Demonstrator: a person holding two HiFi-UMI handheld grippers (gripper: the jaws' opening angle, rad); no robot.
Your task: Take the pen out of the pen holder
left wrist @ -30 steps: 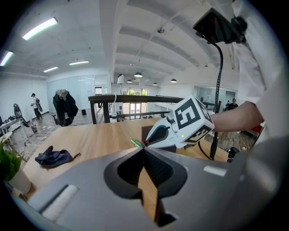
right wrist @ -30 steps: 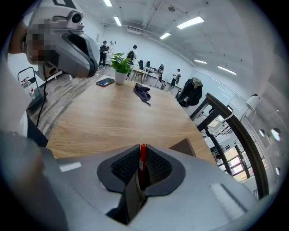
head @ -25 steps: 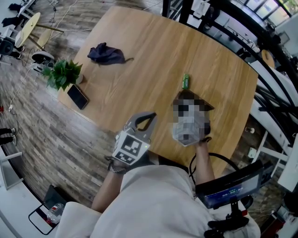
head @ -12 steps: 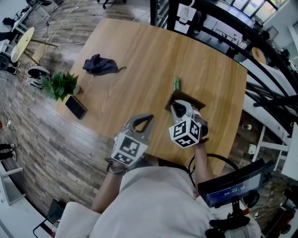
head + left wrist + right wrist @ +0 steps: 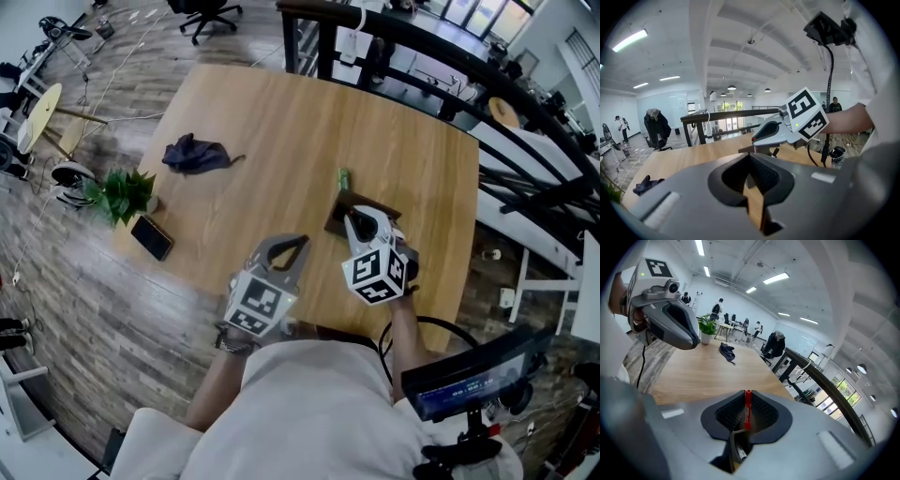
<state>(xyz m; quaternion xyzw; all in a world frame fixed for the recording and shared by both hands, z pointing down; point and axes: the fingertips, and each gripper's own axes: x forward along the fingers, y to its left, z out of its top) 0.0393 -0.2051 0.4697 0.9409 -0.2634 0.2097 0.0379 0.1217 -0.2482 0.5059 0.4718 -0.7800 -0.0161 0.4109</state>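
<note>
Right gripper [image 5: 747, 414] pinches red pen [image 5: 748, 406] at holder [image 5: 339, 214], tabletop's [image 5: 281, 131] near right corner. Left gripper [image 5: 752, 180] pressed together, empty.

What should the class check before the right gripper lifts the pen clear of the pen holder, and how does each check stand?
1. Red pen between the right gripper's pads: ok.
2. Jaws closed on the red pen: ok.
3. Red pen clear of the pen holder: cannot tell; the right gripper hides it in the head view.
4. Pen holder steadied: not ok; the left gripper is empty and apart from it.
5. Green marker out of the way: ok; it lies on the table beyond the pen holder.
</note>
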